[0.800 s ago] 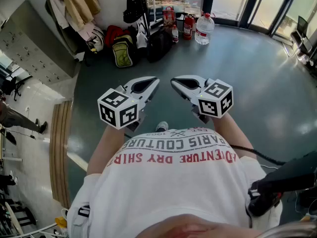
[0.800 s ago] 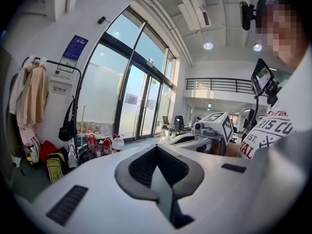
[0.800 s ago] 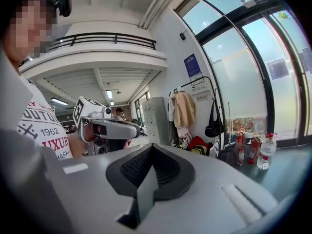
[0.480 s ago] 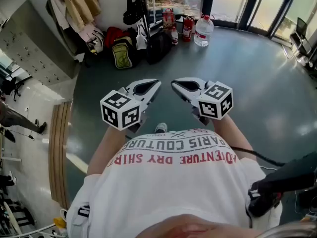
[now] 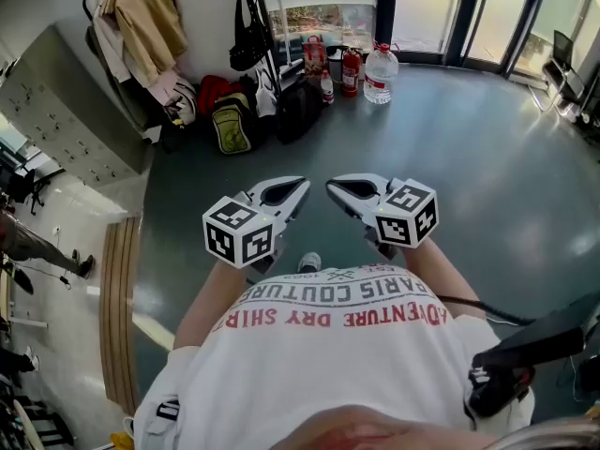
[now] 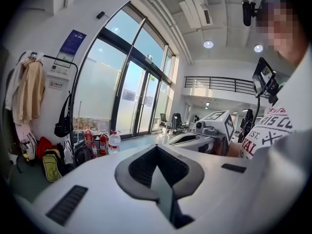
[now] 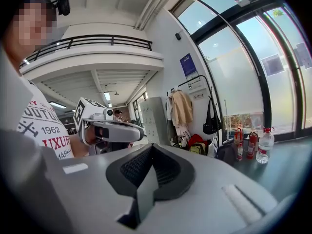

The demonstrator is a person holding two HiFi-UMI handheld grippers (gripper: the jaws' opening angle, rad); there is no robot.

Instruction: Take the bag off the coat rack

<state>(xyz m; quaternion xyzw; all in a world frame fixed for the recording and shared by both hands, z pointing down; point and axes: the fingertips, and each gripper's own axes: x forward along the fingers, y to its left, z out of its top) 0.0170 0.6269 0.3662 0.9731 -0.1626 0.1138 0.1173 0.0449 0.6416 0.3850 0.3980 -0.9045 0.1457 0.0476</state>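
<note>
A black bag (image 5: 248,37) hangs high on the black coat rack (image 5: 265,26) in the far corner of the room. In the left gripper view the bag (image 6: 63,125) hangs on the rack's pole (image 6: 73,112) at the left. The right gripper view shows the same bag (image 7: 210,123) right of centre. My left gripper (image 5: 301,187) and right gripper (image 5: 330,187) hover side by side at chest height, far from the rack. Both point towards it. Each has its jaws closed together with nothing between them, as the left gripper (image 6: 157,149) and right gripper (image 7: 151,148) views show.
Beige coats (image 5: 148,15) hang left of the bag. Backpacks (image 5: 231,103), fire extinguishers (image 5: 352,62) and a large water bottle (image 5: 379,67) stand on the floor below. Grey lockers (image 5: 58,101) and a wooden bench (image 5: 113,289) line the left. Glass doors (image 5: 487,7) are at the right.
Both grippers sit lower and closer to the body in the head view. The head view has tilted up, so the rack corner and the wall behind it show more fully.
</note>
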